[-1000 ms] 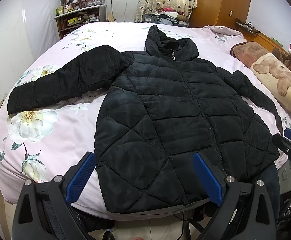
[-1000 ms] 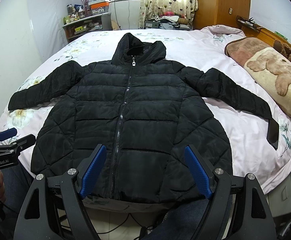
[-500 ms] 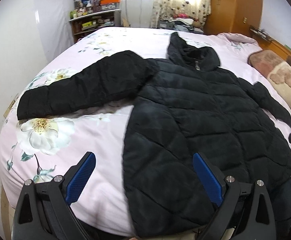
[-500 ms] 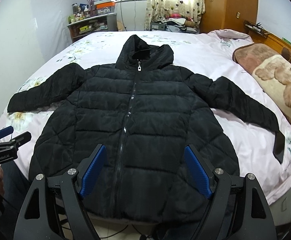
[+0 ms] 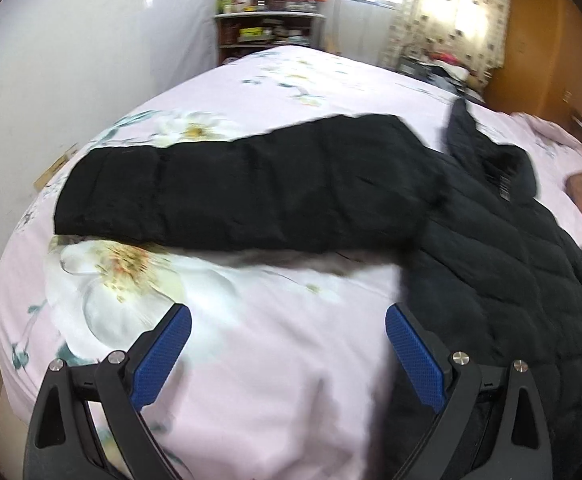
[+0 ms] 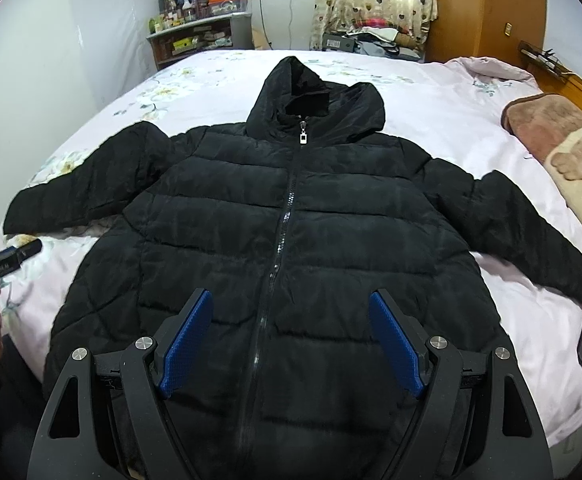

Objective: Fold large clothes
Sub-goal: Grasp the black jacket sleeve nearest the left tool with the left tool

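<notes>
This is a home bedroom: a big bed point(image 6: 431, 120) with flowered sheet, heart-pattern curtains point(image 6: 375, 0), a cluttered shelf point(image 6: 195, 36), a wooden wardrobe point(image 6: 487, 12).

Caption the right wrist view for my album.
Open right gripper above a black jacket spread flat on a floral bed.

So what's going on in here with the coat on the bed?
A person is about to fold a black hooded coat that lies flat, zipped and face up, on the bed. Both sleeves are spread out. The left hand-held gripper is open, facing one sleeve; the right hand-held gripper is open above the hem. Nothing is gripped.
</notes>
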Motion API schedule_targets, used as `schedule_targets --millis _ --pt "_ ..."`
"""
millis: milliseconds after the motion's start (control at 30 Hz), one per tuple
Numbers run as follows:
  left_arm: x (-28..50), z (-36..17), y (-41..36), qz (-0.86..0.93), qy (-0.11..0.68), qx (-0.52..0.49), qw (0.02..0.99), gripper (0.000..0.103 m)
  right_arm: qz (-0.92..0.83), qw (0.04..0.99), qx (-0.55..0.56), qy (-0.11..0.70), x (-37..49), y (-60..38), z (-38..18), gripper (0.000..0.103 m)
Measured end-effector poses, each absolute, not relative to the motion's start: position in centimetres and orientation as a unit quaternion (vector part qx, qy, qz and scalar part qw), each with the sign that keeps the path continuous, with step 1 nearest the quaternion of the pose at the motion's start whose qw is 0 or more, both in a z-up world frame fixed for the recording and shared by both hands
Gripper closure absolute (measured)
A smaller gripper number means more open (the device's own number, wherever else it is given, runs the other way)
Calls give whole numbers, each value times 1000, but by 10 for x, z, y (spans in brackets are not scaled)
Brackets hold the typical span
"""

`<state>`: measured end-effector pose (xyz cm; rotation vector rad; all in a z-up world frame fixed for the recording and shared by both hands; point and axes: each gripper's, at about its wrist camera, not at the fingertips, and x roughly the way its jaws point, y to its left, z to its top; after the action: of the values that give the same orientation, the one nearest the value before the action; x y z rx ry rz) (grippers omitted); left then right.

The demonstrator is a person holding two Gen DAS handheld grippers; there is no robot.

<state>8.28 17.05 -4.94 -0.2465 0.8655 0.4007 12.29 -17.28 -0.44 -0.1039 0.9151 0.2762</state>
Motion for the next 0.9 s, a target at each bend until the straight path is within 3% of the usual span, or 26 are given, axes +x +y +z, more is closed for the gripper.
schedule_targets --millis 333,667,700,800,867,900 --pt "96 -79 261 279 402 -187 852 4 129 880 -76 451 164 -156 -28 23" --pt "97 -92 300 312 369 -226 846 7 129 873 -84 462 190 -144 -45 23" --pt "98 -93 303 311 366 -226 847 10 129 873 -85 463 192 -144 -46 23" --pt "106 -93 310 316 368 -224 845 38 129 868 -87 471 195 -145 -51 23" --pt "107 -89 311 312 369 -226 846 77 126 867 -86 474 195 -147 -53 23" --pt "107 -86 312 303 369 -231 848 81 125 867 -85 474 195 -148 -53 23"
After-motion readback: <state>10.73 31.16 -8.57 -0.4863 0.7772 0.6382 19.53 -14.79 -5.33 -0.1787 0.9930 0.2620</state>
